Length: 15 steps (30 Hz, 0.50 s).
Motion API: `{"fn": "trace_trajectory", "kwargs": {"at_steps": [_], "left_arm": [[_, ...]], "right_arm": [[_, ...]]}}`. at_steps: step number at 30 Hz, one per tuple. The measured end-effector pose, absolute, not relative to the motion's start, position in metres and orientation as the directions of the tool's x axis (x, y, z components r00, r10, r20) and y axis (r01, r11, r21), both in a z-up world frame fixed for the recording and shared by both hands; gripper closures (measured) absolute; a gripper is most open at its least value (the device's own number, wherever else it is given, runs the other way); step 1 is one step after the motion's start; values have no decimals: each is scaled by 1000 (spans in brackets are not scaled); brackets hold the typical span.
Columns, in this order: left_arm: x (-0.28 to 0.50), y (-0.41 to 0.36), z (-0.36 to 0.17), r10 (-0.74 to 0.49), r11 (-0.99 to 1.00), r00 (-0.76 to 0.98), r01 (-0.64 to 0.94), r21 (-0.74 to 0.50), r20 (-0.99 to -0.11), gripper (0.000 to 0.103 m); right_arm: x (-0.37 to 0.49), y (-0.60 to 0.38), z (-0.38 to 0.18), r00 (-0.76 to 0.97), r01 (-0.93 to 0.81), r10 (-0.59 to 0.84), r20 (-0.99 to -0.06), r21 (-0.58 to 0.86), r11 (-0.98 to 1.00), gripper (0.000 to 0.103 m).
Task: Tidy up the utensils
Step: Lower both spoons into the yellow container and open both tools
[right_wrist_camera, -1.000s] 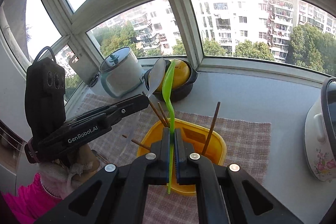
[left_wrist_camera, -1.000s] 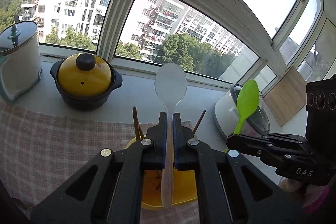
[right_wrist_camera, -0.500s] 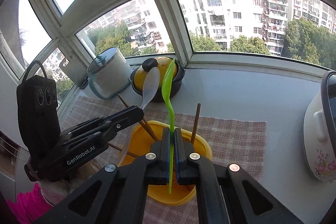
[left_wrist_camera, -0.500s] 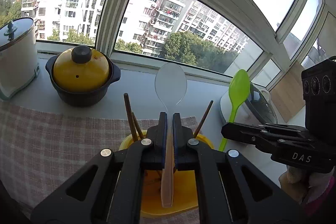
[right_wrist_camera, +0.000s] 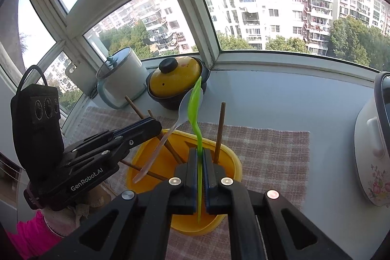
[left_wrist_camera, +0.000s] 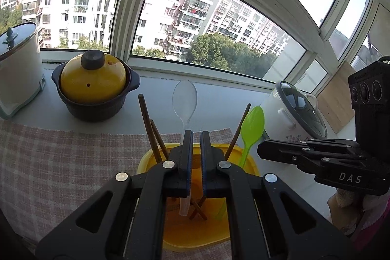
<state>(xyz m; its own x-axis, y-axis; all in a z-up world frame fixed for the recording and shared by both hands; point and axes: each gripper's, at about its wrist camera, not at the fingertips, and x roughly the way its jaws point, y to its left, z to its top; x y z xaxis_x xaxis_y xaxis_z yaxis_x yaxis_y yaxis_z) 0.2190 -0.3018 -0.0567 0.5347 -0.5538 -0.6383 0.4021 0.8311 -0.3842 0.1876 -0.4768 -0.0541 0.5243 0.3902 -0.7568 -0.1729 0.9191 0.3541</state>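
A yellow tub (left_wrist_camera: 251, 163) (right_wrist_camera: 231, 157) stands on a checked cloth and holds several brown chopsticks (left_wrist_camera: 146, 123) (right_wrist_camera: 219, 130). A clear plastic spoon (left_wrist_camera: 184, 101) (right_wrist_camera: 170, 135) stands in the tub, leaning against my left gripper's left finger. My left gripper (left_wrist_camera: 195, 138) (right_wrist_camera: 156, 124) is open just above the tub, with a gap between its pads. A green plastic spoon (right_wrist_camera: 195, 104) (left_wrist_camera: 252, 128) stands with its handle down in the tub. My right gripper (right_wrist_camera: 200, 152) (left_wrist_camera: 262, 150) has its pads slightly apart around the green handle.
A yellow-lidded black pot (left_wrist_camera: 93, 87) (right_wrist_camera: 176, 84) and a white kettle (left_wrist_camera: 17, 72) (right_wrist_camera: 121, 77) stand at the back by the window. A white rice cooker (left_wrist_camera: 297, 111) (right_wrist_camera: 373, 145) stands at the right. The checked cloth (left_wrist_camera: 61, 162) (right_wrist_camera: 268, 157) covers the counter.
Both grippers lowered the spoons into the yellow tub. My left gripper opened and let go of the clear spoon. My right gripper's pads parted slightly around the green spoon.
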Motion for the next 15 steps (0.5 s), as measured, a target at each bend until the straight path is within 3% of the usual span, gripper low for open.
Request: {"fn": "trace_trajectory", "kwargs": {"at_steps": [15], "left_arm": [[205, -279, -56, -533, 844, 537, 394, -364, -654, 100]], "right_arm": [[183, -476, -58, 528, -164, 391, -754, 361, 918, 98]]}}
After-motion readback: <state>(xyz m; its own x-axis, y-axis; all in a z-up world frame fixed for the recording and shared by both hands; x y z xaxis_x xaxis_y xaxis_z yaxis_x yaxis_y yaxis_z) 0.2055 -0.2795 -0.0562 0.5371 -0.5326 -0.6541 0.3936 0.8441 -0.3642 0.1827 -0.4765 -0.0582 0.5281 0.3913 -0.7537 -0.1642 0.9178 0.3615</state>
